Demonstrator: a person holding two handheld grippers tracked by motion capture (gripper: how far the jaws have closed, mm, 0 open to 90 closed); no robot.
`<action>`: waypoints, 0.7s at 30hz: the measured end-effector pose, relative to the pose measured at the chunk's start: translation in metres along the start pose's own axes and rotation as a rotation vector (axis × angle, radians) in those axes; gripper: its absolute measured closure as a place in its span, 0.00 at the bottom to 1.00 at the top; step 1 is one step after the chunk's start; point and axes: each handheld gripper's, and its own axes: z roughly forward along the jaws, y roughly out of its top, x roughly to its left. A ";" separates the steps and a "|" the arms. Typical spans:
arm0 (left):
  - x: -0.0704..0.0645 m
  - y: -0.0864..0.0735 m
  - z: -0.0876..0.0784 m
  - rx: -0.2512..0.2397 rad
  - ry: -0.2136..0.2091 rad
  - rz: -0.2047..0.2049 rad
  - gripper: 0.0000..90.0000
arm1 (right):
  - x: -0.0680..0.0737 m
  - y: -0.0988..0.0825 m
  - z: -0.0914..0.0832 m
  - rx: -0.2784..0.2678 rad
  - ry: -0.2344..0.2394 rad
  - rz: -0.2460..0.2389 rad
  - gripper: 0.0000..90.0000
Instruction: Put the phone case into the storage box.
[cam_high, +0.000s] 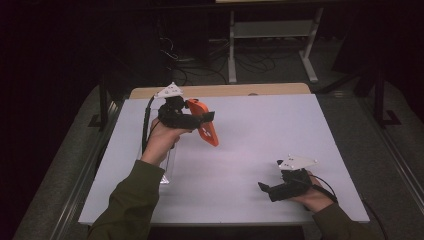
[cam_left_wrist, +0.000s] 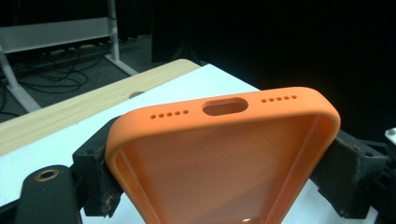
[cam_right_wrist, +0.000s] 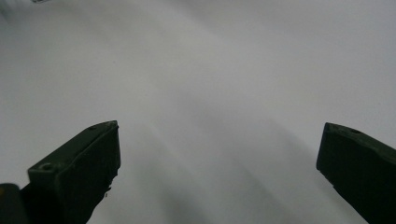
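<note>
**Orange phone case held up over a white table**

The room is dark around a white table, with a strip of pale wood showing along its far edge and metal frame legs and loose cables on the floor beyond. From where I stand, the person's left hand, in an olive sleeve, holds the left gripper raised above the far left part of the table. Its jaws are clamped on an orange phone case, which hangs clear of the table and tilts down toward the near right.

In the left gripper view the case sits squarely between the two black pads, one pressing each long side. Its hollow inner face looks back toward the gripper's body, and the end with the charging slot and two rows of small holes points away from it, past the tips of the jaws.

A clear, flat object lies on the table just below the left forearm; I cannot tell what it is.

The right gripper rests low at the near right of the table, well apart from the case, held in the right hand. In the right gripper view its jaws stand wide apart with bare white tabletop between them, gripping nothing
</note>
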 end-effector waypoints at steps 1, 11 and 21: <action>0.001 0.001 -0.001 -0.001 0.004 0.000 0.17 | 0.000 0.000 0.000 0.000 0.000 0.001 0.00; 0.011 0.011 -0.004 -0.011 0.038 0.011 0.17 | 0.000 0.000 0.000 -0.001 0.000 0.005 0.00; 0.020 0.017 -0.007 -0.016 0.090 0.010 0.17 | 0.000 0.000 0.000 0.000 -0.001 -0.002 0.00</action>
